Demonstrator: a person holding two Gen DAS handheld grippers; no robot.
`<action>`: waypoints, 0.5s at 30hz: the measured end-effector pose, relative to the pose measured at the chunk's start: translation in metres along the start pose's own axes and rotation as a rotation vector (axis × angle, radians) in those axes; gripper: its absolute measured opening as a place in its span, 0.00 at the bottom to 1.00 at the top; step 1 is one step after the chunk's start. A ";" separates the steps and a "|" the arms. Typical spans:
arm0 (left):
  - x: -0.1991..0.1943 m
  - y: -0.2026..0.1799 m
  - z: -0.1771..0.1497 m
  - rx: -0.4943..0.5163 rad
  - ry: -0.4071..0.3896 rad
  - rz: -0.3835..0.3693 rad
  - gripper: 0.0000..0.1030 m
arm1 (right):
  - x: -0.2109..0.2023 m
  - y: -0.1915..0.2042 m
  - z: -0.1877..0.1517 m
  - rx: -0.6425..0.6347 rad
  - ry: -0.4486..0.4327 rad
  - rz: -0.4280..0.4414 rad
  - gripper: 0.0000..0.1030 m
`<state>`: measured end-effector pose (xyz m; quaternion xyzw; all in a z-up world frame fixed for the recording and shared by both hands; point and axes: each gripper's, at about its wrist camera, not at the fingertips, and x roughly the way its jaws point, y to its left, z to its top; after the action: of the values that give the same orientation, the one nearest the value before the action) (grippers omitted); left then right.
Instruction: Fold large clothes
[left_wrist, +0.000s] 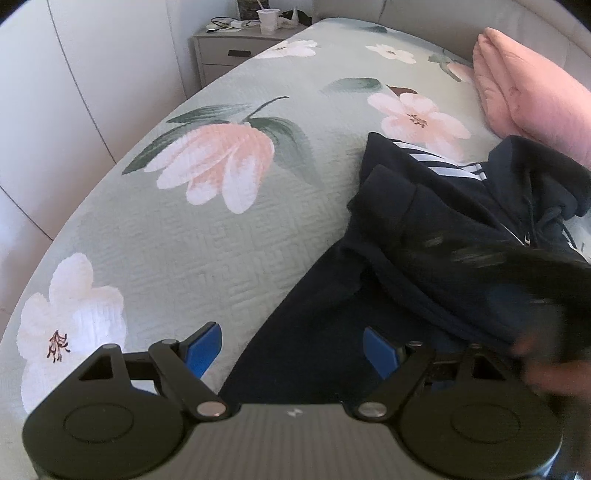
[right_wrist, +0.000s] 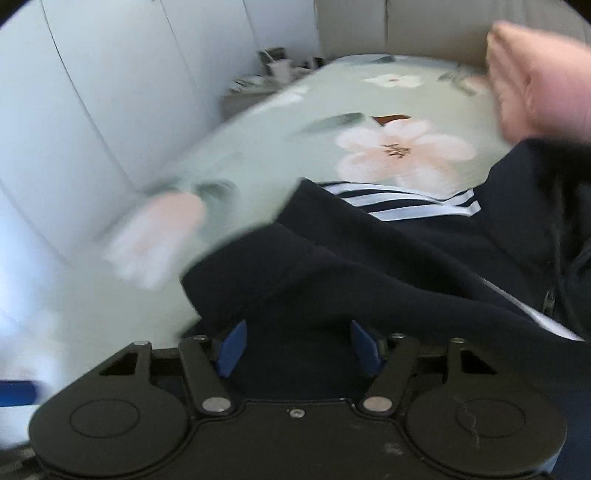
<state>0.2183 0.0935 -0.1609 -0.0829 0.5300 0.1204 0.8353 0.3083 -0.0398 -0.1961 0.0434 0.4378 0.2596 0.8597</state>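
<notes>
Right wrist view blurs hoodie (right_wrist: 369, 258) (zipper indistinct).

The left gripper (left_wrist: 291, 350) is matte black plastic with two blue pads (left_wrist: 204, 350) at its fingertips. Each finger hangs on a pair of flat black link bars, pinned with round silver rivets near the middle of the body. Two large round housings with a raised ring moulded on top flank a grey ribbed centre plate that carries a small white mark. The right gripper (right_wrist: 297, 349) has the same build: black links, silver rivets, darker blue pads (right_wrist: 232, 347), with one small screw in its black centre plate and pale scratches on its right-hand housing.
</notes>
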 end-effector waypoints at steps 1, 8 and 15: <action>0.001 -0.002 -0.001 0.005 0.002 -0.003 0.83 | -0.012 -0.013 0.005 0.038 -0.019 0.035 0.77; 0.005 -0.016 -0.005 0.031 0.003 0.009 0.83 | -0.112 -0.135 0.017 0.149 -0.101 -0.411 0.85; 0.014 -0.038 -0.013 0.088 -0.007 0.040 0.83 | -0.106 -0.216 -0.031 0.165 0.075 -0.651 0.32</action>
<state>0.2239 0.0557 -0.1785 -0.0353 0.5335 0.1138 0.8374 0.3219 -0.2820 -0.2030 -0.0390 0.4795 -0.0633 0.8744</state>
